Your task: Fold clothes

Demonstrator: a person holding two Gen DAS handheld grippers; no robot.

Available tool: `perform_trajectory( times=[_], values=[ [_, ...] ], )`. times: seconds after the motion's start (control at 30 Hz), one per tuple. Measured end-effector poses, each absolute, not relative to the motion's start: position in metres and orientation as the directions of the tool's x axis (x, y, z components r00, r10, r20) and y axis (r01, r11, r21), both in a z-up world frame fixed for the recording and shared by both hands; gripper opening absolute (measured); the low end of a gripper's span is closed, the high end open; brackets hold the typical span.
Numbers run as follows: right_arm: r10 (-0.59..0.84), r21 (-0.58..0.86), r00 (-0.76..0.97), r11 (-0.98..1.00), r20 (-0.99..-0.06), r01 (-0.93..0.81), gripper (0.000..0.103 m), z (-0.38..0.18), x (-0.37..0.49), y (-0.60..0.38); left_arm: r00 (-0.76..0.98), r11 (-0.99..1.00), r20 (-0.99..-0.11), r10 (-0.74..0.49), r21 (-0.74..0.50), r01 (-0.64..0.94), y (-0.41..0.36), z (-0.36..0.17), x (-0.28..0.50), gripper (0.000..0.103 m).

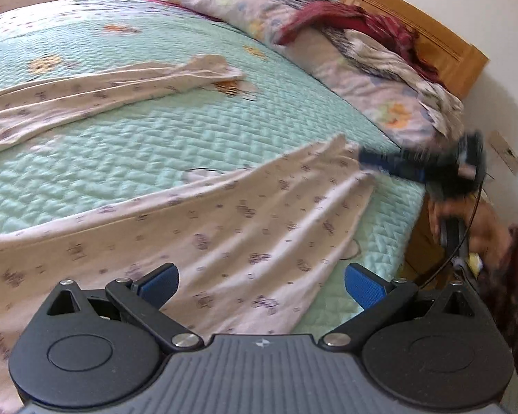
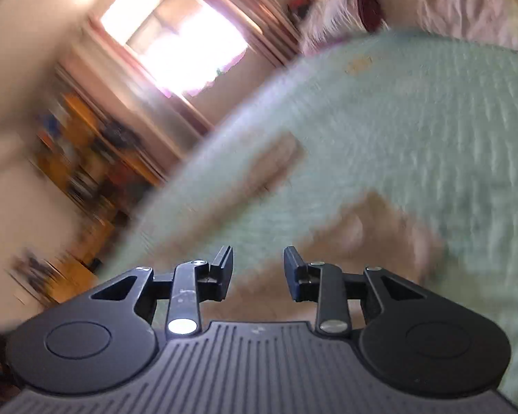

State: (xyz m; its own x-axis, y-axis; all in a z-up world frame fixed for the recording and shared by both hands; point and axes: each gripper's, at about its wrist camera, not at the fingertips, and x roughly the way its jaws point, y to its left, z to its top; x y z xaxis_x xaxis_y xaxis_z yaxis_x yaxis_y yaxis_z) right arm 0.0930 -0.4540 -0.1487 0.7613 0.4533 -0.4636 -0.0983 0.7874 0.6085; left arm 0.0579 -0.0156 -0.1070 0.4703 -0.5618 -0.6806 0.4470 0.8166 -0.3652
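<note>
— While the left gripper (image 1: 260, 284) hangs over the bed, how do its fingers stand?
— Spread wide, blue pads (image 1: 364, 288) clear of the cloth. The pale printed garment (image 1: 224, 227) lies under and ahead of them on the green quilt (image 1: 127, 145); one leg stretches beyond the left finger.
— And the right gripper (image 2: 258, 269)?
— Parted, nothing between its fingers, blurred cloth just beyond them. From the left camera its tips sit at the garment's far hem; whether they touch, I cannot tell.
</note>
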Motion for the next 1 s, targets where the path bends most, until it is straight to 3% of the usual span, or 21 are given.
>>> perform_trajectory(
  times=[0.03, 0.07, 0.17, 0.2, 0.27, 0.33, 0.4, 0.43, 0.47, 0.53, 0.67, 0.77, 0.83, 0.93, 1.0],
  values=[
    [0.371, 0.536, 0.756, 0.843, -0.539, -0.031, 0.011, -0.156, 0.091, -0.453, 0.48, 0.826, -0.682, -0.552, -0.368, 0.427, -0.009, -0.106, 0.056, 0.102],
    [0.294, 0.486, 0.761, 0.873, -0.578, 0.033, 0.0, -0.161, 0.087, -0.455, 0.491, 0.833, -0.679, -0.546, -0.372, 0.41, -0.001, -0.104, 0.053, 0.102],
    [0.126, 0.454, 0.813, 0.872, -0.569, 0.183, 0.0, -0.158, 0.071, -0.473, 0.521, 0.849, -0.672, -0.526, -0.386, 0.36, 0.026, -0.102, 0.043, 0.102],
    [0.096, 0.428, 0.821, 0.884, -0.563, 0.19, 0.008, -0.151, 0.07, -0.469, 0.524, 0.854, -0.675, -0.519, -0.39, 0.343, 0.034, -0.103, 0.041, 0.102],
    [0.109, 0.418, 0.85, 0.898, -0.516, 0.138, 0.011, -0.135, 0.071, -0.457, 0.53, 0.862, -0.68, -0.507, -0.398, 0.315, 0.047, -0.104, 0.037, 0.102],
    [0.201, 0.451, 0.86, 0.892, -0.469, 0.037, 0.024, -0.127, 0.079, -0.443, 0.537, 0.867, -0.68, -0.498, -0.405, 0.291, 0.057, -0.103, 0.034, 0.102],
    [0.267, 0.48, 0.827, 0.877, -0.495, 0.004, 0.034, -0.137, 0.099, -0.44, 0.547, 0.866, -0.673, -0.498, -0.415, 0.278, 0.063, -0.099, 0.031, 0.102],
    [0.29, 0.496, 0.806, 0.868, -0.516, 0.004, 0.034, -0.145, 0.11, -0.44, 0.556, 0.866, -0.666, -0.498, -0.417, 0.276, 0.066, -0.096, 0.028, 0.102],
    [0.314, 0.512, 0.784, 0.859, -0.536, 0.006, 0.033, -0.153, 0.121, -0.441, 0.564, 0.866, -0.659, -0.498, -0.419, 0.274, 0.069, -0.093, 0.026, 0.102],
    [0.231, 0.518, 0.799, 0.848, -0.555, 0.114, 0.0, -0.167, 0.124, -0.459, 0.586, 0.87, -0.647, -0.488, -0.416, 0.265, 0.077, -0.086, 0.021, 0.102],
    [0.027, 0.567, 0.857, 0.76, -0.515, 0.317, 0.0, -0.173, 0.093, -0.493, 0.613, 0.873, -0.636, -0.469, -0.439, 0.213, 0.103, -0.085, 0.009, 0.102],
    [0.084, 0.626, 0.888, 0.74, -0.451, 0.248, 0.02, -0.164, 0.075, -0.482, 0.614, 0.871, -0.646, -0.454, -0.468, 0.151, 0.12, -0.096, 0.004, 0.102],
    [0.207, 0.681, 0.899, 0.721, -0.387, 0.127, 0.034, -0.159, 0.063, -0.461, 0.613, 0.857, -0.647, -0.453, -0.506, 0.099, 0.131, -0.103, 0.002, 0.102],
    [0.416, 0.694, 0.827, 0.718, -0.378, -0.044, 0.041, -0.16, 0.059, -0.417, 0.62, 0.843, -0.637, -0.457, -0.534, 0.073, 0.14, -0.106, -0.003, 0.102],
    [0.446, 0.629, 0.765, 0.774, -0.464, -0.069, 0.041, -0.167, 0.061, -0.39, 0.624, 0.86, -0.649, -0.435, -0.506, 0.073, 0.143, -0.104, -0.006, 0.102]
  ],
)
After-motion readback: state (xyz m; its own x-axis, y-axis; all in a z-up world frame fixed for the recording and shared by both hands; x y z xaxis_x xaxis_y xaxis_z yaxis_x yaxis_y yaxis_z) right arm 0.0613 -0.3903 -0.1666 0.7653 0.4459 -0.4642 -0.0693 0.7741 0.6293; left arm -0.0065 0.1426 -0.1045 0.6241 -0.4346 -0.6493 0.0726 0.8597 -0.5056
